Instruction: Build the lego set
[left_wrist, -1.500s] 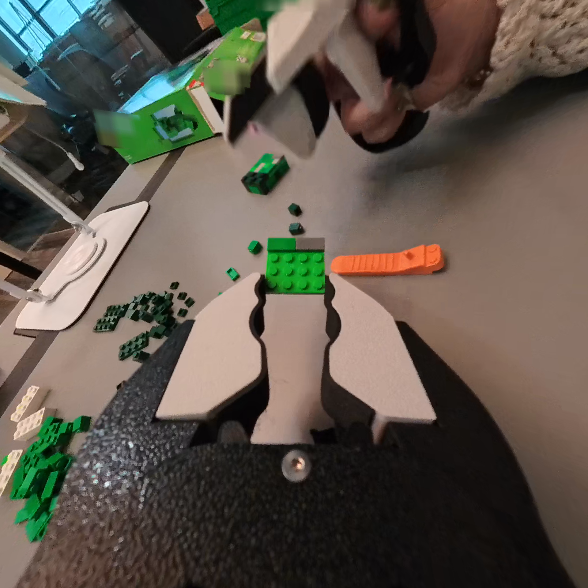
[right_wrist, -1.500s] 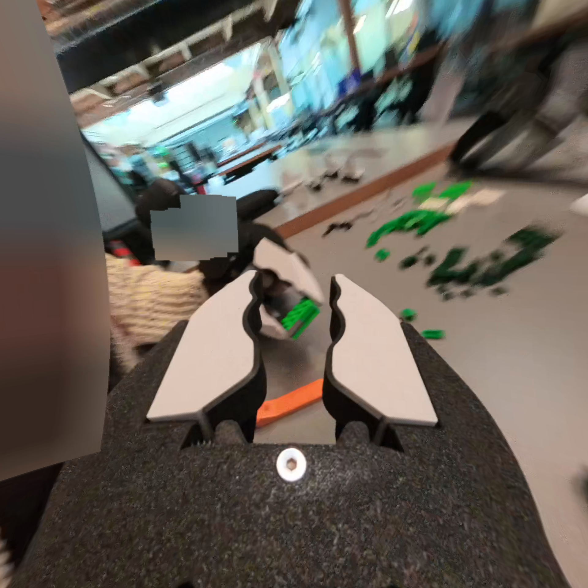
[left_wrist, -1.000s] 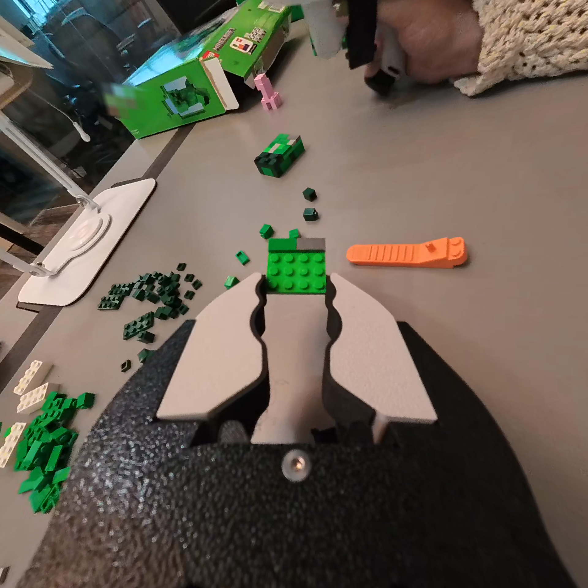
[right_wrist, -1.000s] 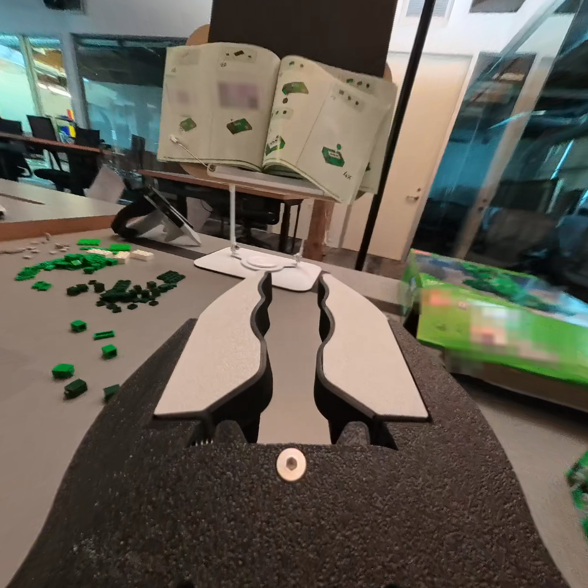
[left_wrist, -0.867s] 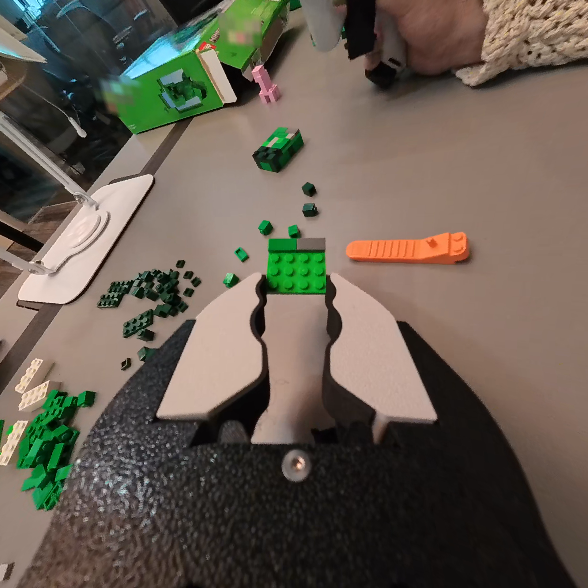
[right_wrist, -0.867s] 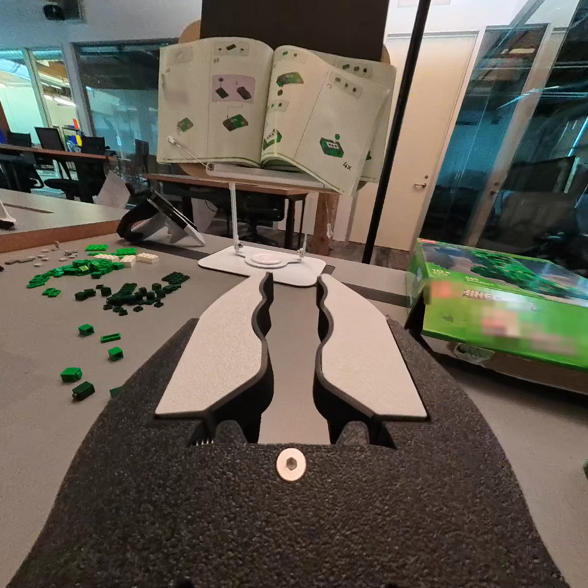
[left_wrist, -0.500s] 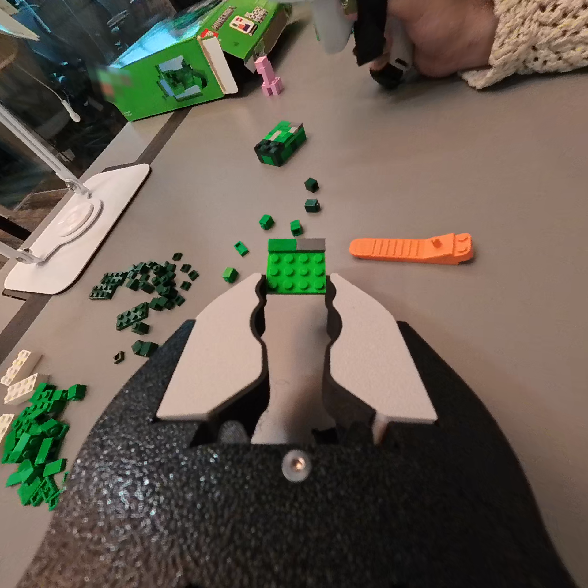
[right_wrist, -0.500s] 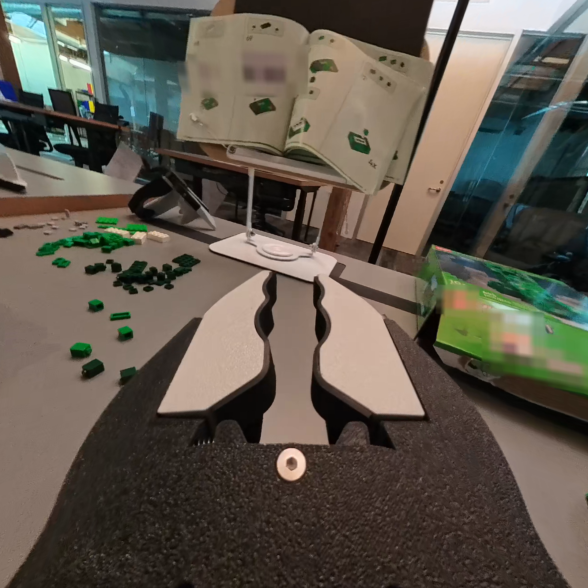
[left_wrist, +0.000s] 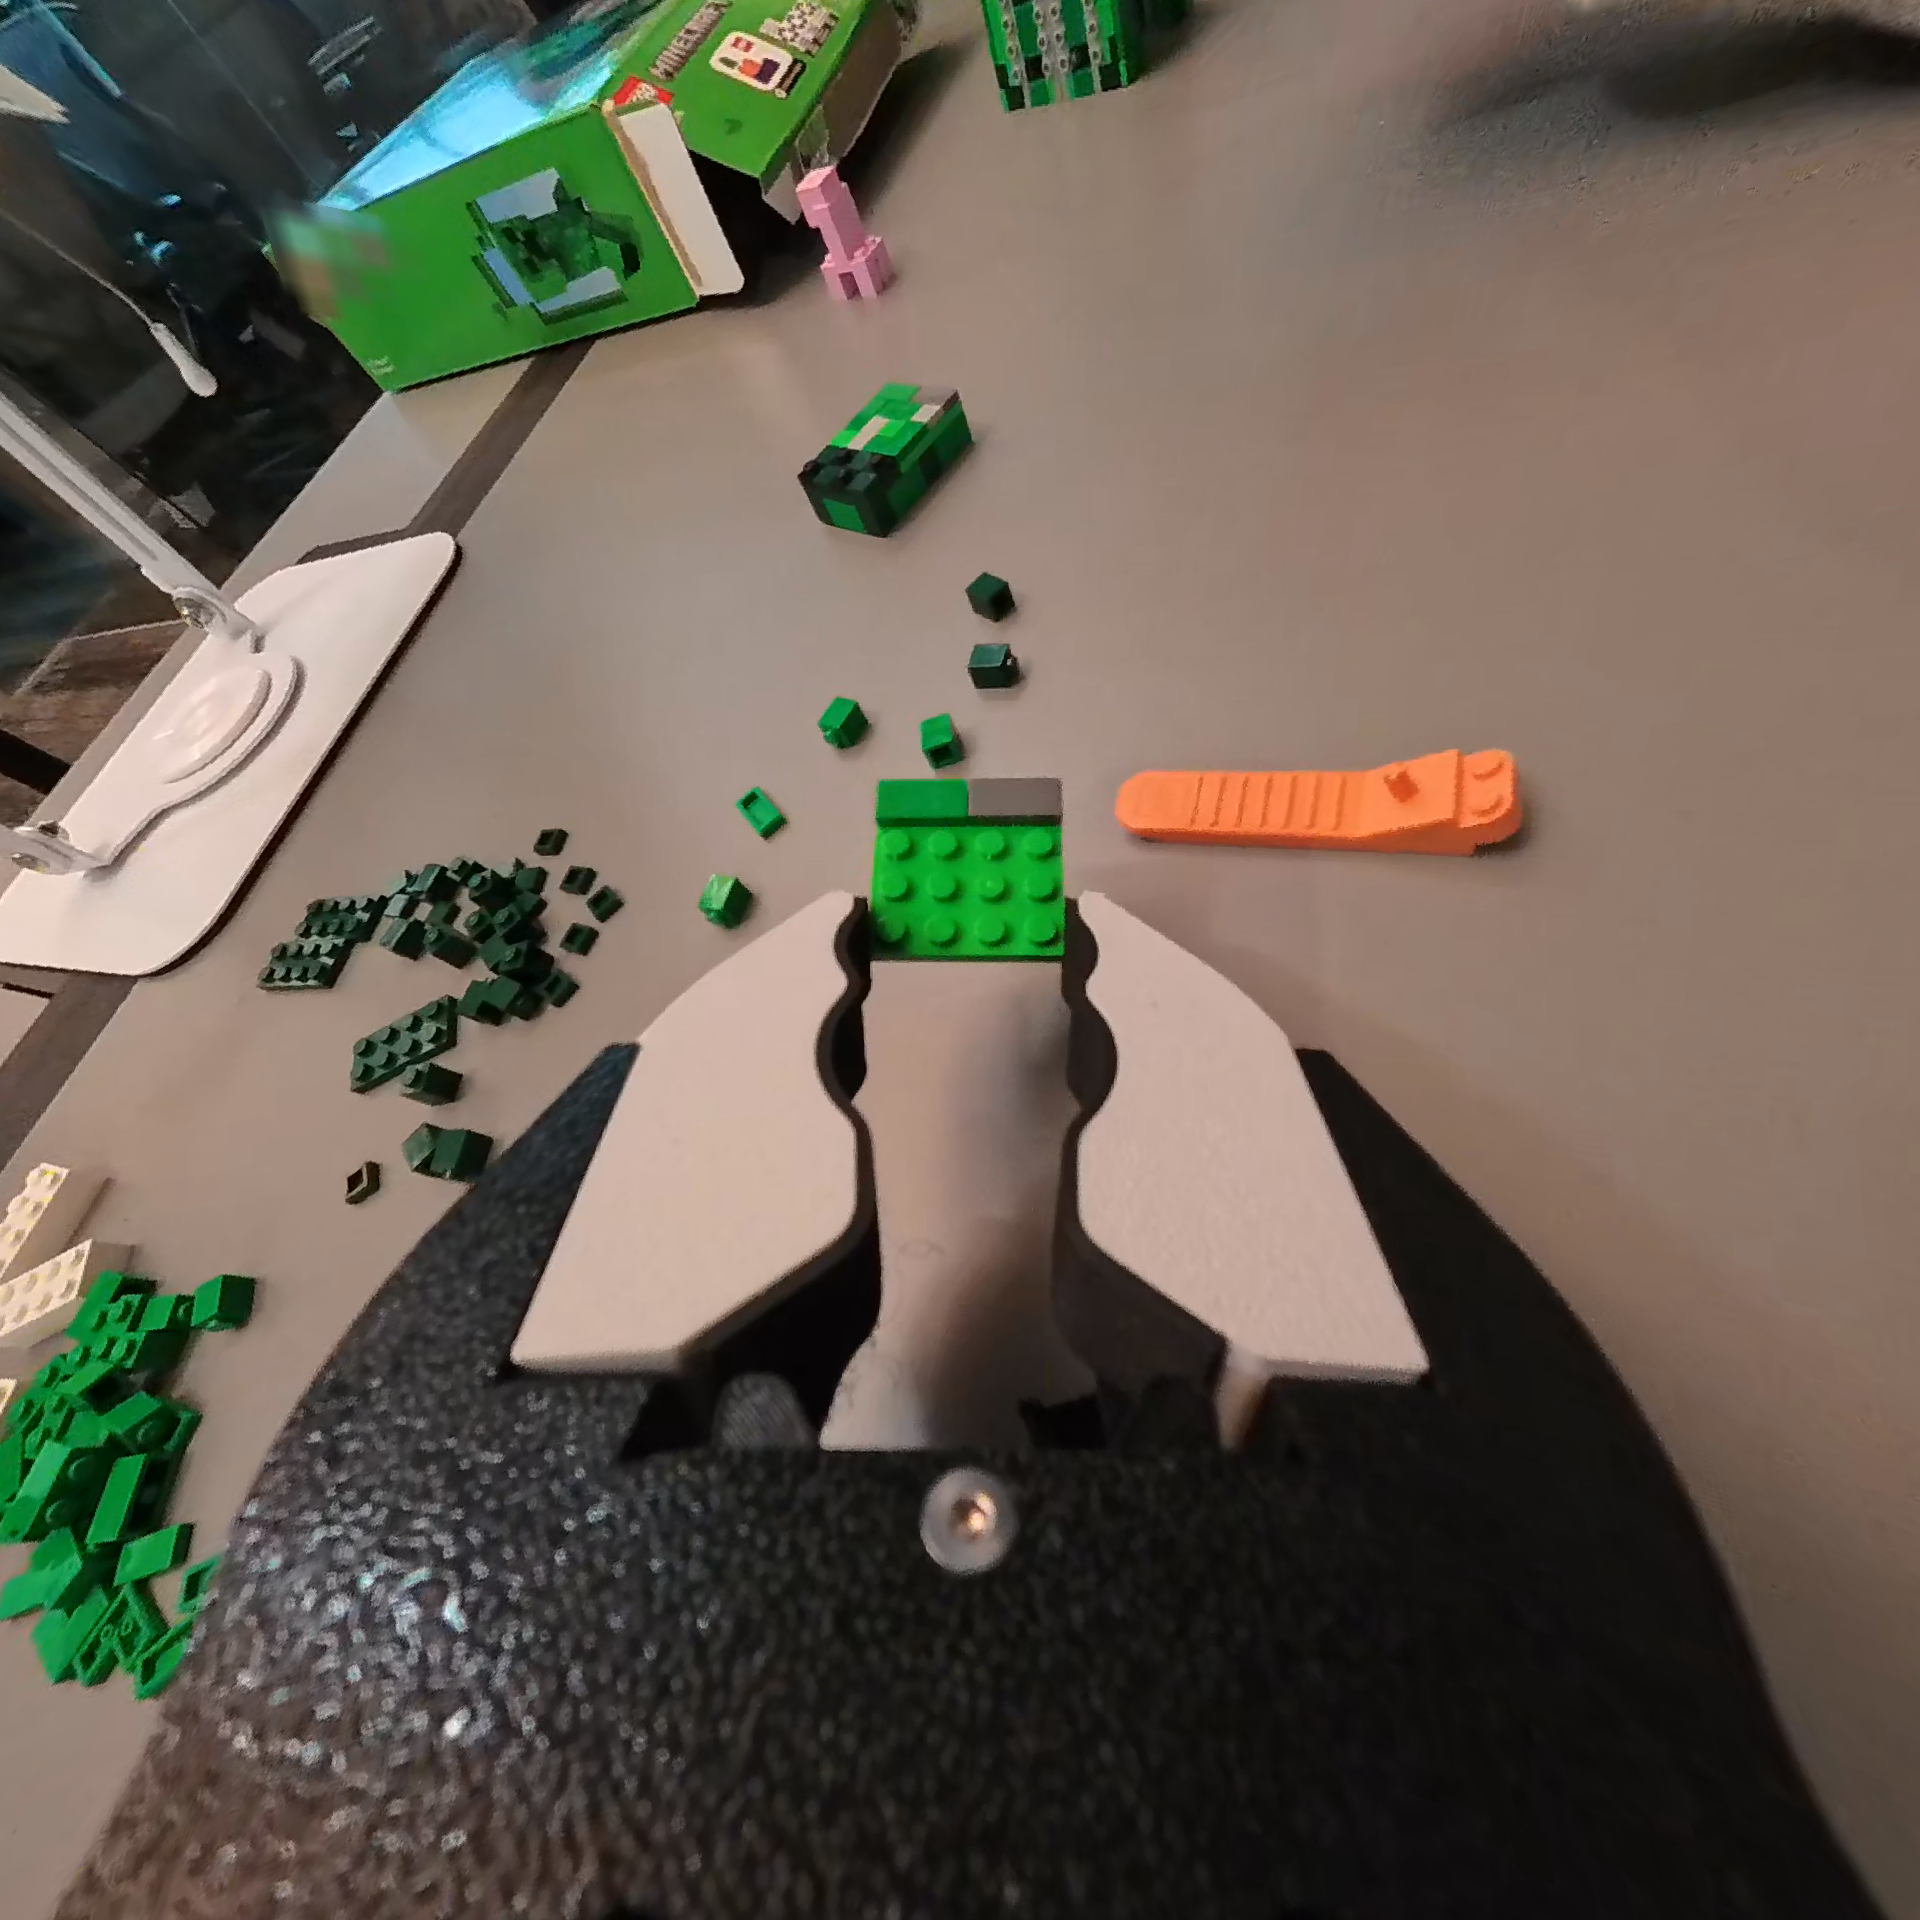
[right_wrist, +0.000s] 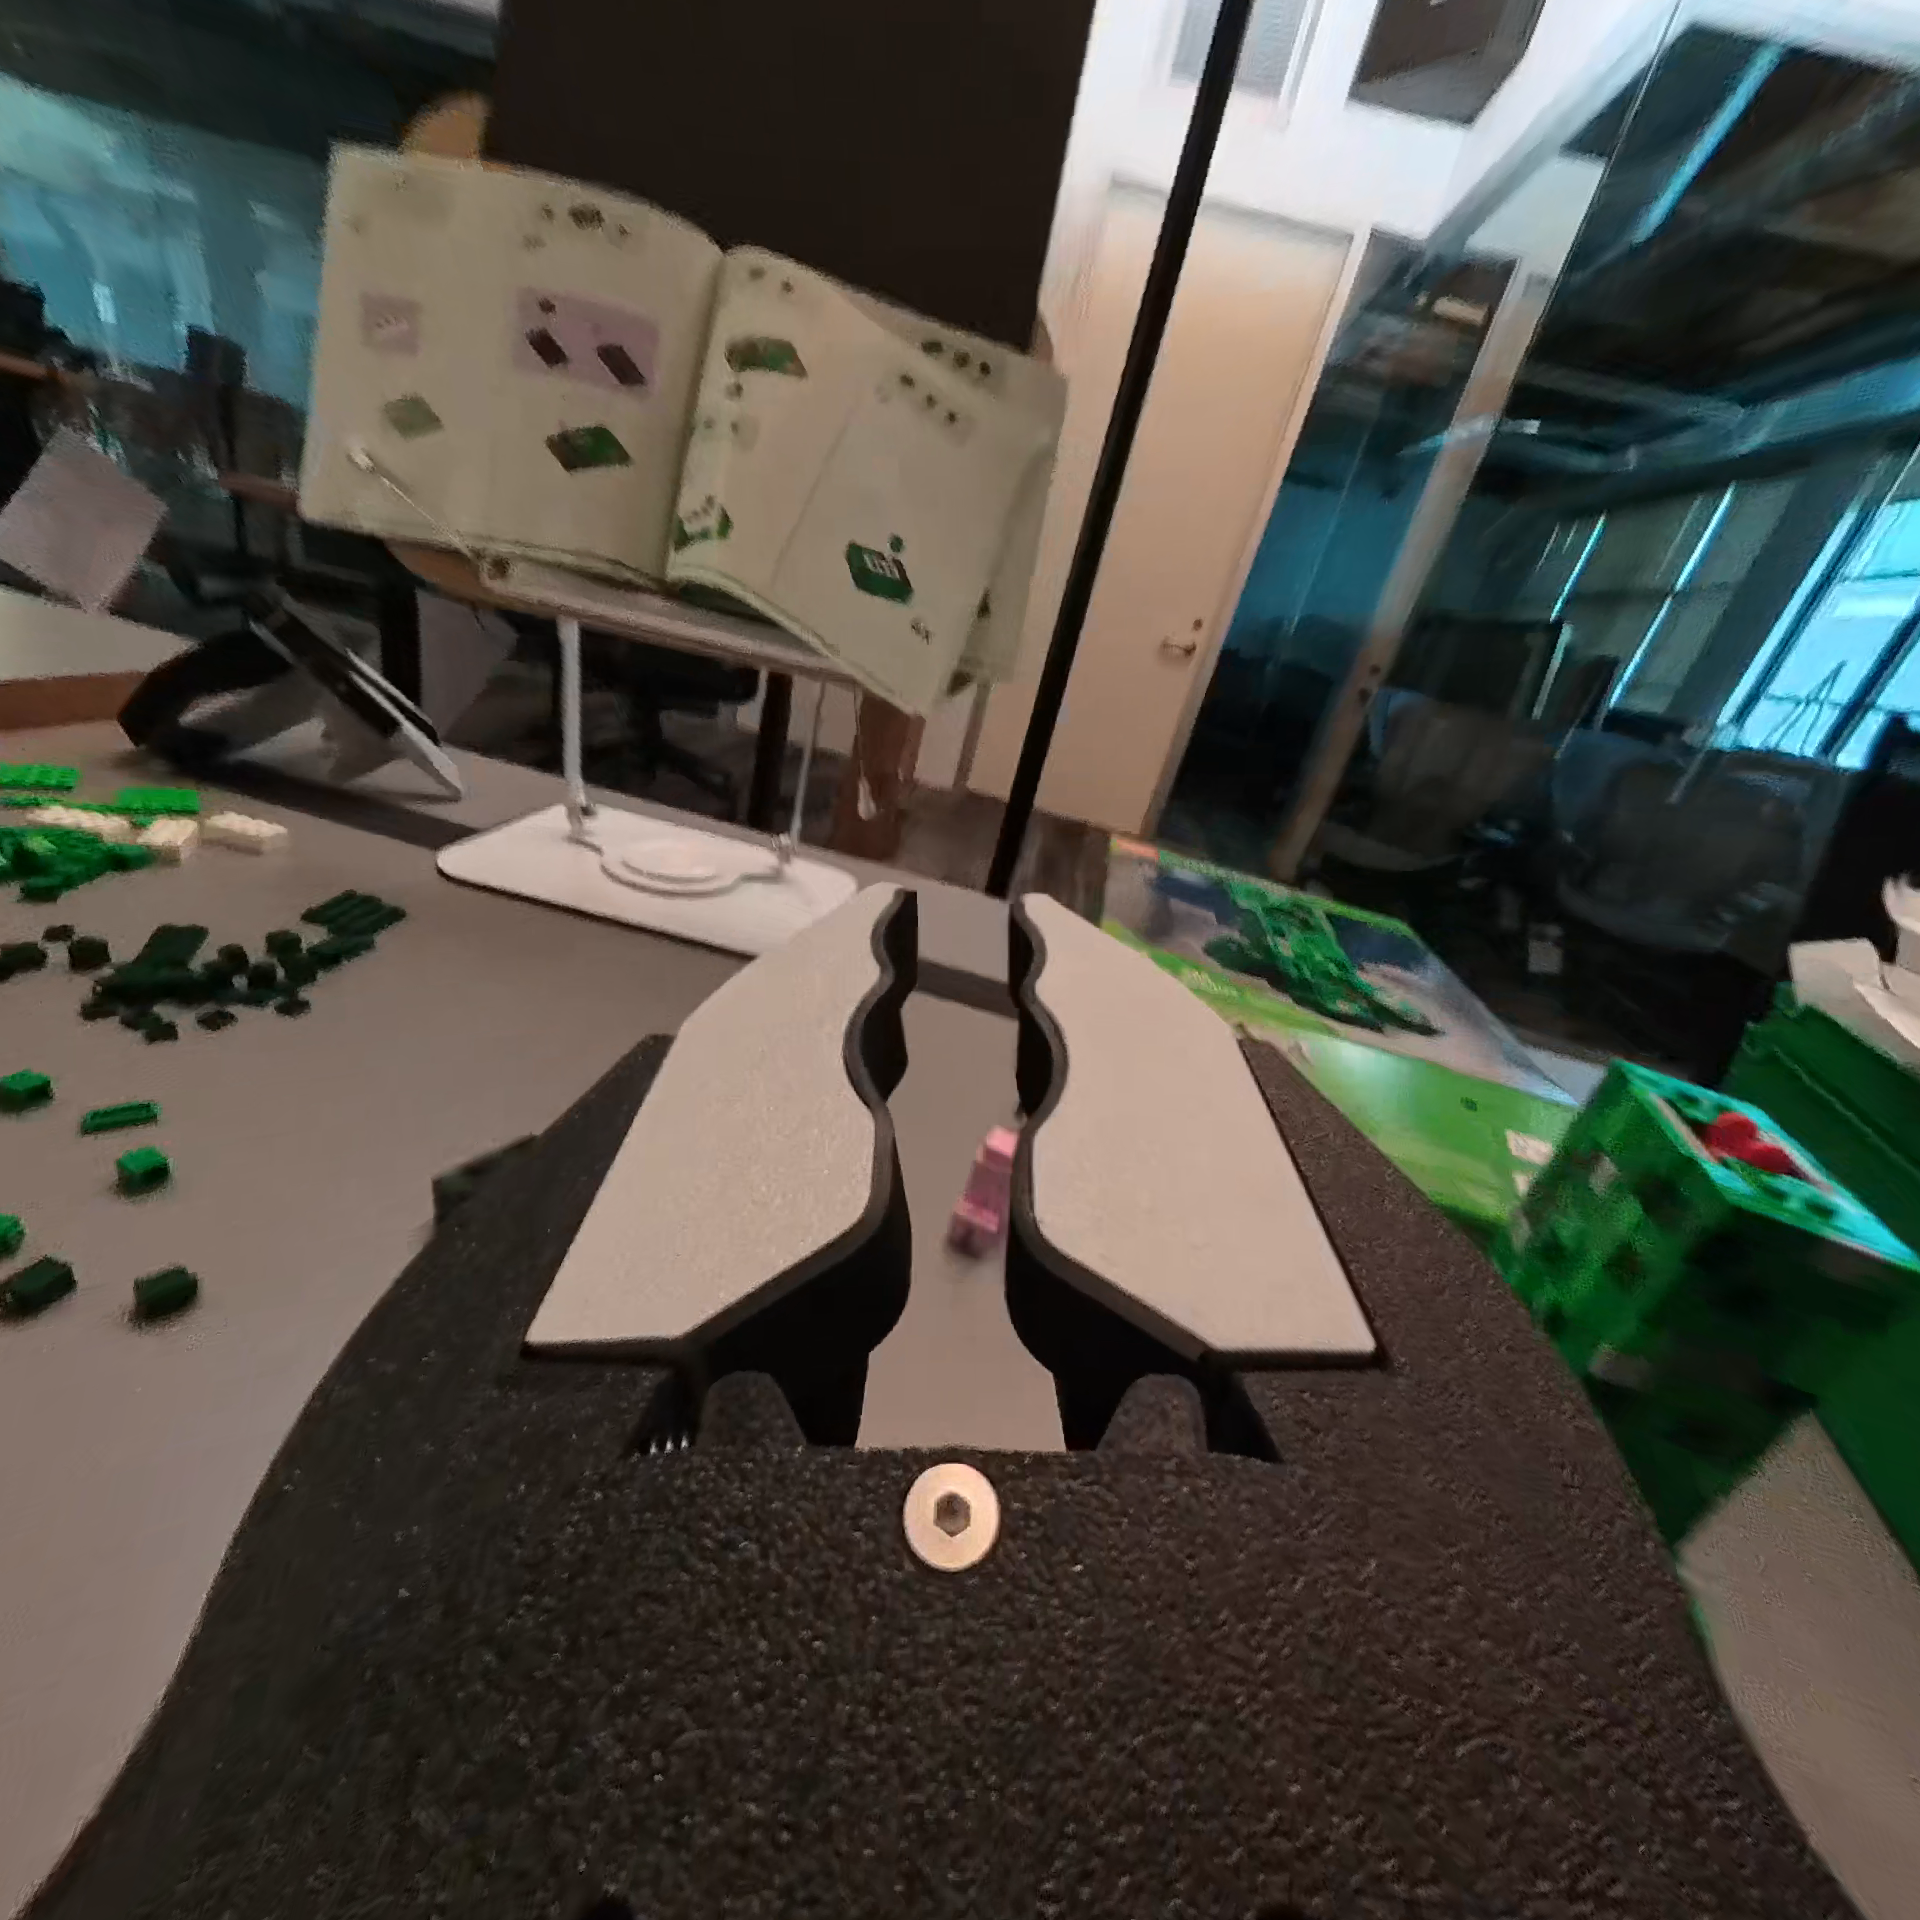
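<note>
The left gripper pinches the green plate by its side edges; it looks light, stiff and slick. The right gripper is narrowly open, empty.

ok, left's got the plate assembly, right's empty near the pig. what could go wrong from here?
1. The left gripper pinches the green plate assembly only by its near edge; pressing a brick on could tip it out.
2. The right gripper is open just above the pink pig figure; dropping lower may topple it.
</note>
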